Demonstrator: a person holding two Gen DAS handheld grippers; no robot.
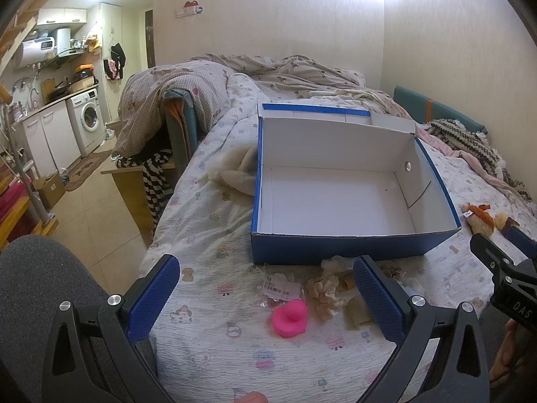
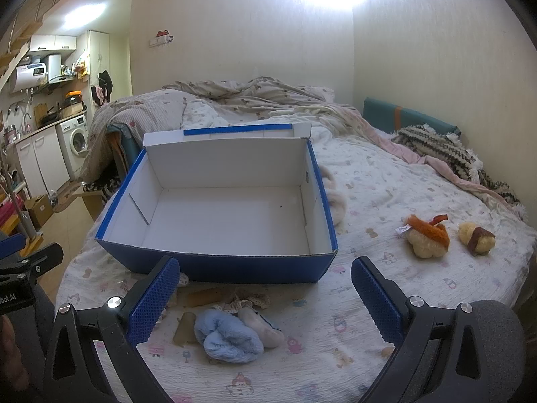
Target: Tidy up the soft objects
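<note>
An open blue box (image 1: 342, 245) with a white inside stands empty on the bed; it also shows in the right wrist view (image 2: 218, 265). In front of it lie a pink soft toy (image 1: 289, 317), a cream plush (image 1: 325, 294) and a small plastic bag (image 1: 280, 287). My left gripper (image 1: 266, 297) is open, above the pink toy. My right gripper (image 2: 265, 297) is open above a light blue plush (image 2: 228, 337) and a cream toy (image 2: 263, 325). An orange-and-cream plush (image 2: 426, 235) and a brown-and-yellow plush (image 2: 476, 238) lie to the right.
A patterned sheet (image 2: 386, 194) covers the bed. A rumpled duvet (image 1: 268, 67) lies at the far end, and a knitted blanket (image 2: 436, 147) at the right. A white fluffy item (image 1: 238, 171) lies left of the box. The bed edge and floor (image 1: 100, 208) are at left.
</note>
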